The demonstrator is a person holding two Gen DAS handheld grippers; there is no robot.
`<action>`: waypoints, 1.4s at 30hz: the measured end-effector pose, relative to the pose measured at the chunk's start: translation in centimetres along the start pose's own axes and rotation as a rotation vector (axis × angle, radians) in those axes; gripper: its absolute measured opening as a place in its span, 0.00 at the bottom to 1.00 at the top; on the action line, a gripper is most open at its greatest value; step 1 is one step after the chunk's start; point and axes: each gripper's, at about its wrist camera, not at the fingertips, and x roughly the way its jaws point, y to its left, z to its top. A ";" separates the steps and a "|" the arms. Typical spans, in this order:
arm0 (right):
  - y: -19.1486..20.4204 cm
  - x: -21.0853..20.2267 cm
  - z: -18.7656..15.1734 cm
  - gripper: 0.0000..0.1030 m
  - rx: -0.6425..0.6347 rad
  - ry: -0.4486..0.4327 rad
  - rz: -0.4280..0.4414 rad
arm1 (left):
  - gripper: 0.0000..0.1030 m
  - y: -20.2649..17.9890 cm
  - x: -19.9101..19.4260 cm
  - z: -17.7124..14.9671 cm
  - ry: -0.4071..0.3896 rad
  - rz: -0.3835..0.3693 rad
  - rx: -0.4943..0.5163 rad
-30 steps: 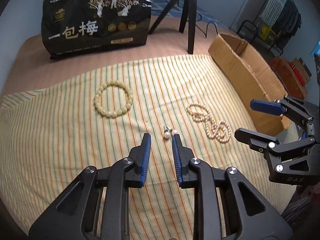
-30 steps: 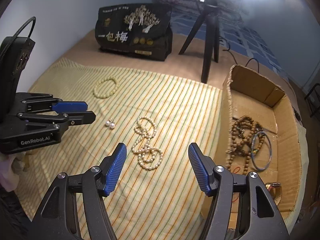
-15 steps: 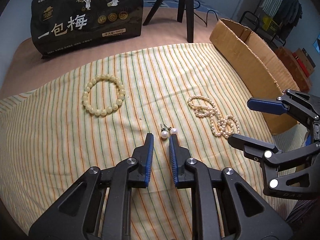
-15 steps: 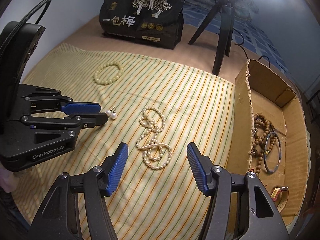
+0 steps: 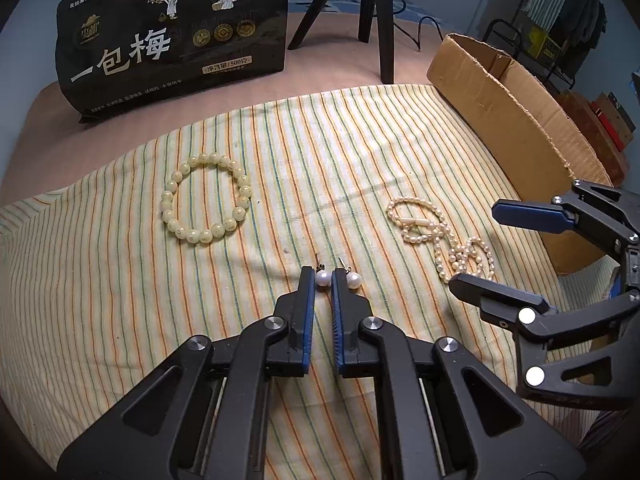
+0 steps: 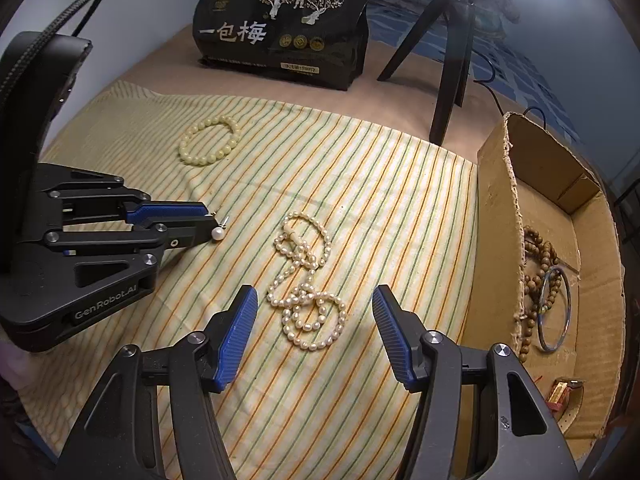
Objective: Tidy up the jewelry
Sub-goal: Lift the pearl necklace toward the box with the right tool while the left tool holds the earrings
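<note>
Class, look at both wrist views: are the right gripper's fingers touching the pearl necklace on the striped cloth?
Apart. The right wrist view shows the right gripper open, its fingers standing clear on either side of the pearl necklace.

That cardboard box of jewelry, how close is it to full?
Done: brown wooden beads and a metal bangle lie in the cardboard box. In hand: the left tongs have shut on one pearl earring. Left: its twin, the white pearl necklace under the open right tongs, and the yellow bead bracelet.
</note>
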 end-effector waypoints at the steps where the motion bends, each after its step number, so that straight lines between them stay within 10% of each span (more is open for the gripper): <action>1: 0.0 0.2 0.1 0.57 0.002 0.005 -0.005 | 0.06 0.0 0.0 0.0 0.000 0.001 0.002; 11: -0.1 2.1 0.1 0.56 0.004 0.043 0.001 | 0.06 0.9 -0.6 -0.3 -0.007 -0.001 -0.033; 16: 0.7 1.7 0.1 0.10 -0.019 0.029 0.025 | 0.06 1.5 -1.1 -0.2 -0.014 0.001 -0.055; 42: -0.9 -8.8 2.9 0.06 0.068 -0.259 0.120 | 0.06 1.2 -8.7 2.3 -0.198 -0.064 -0.108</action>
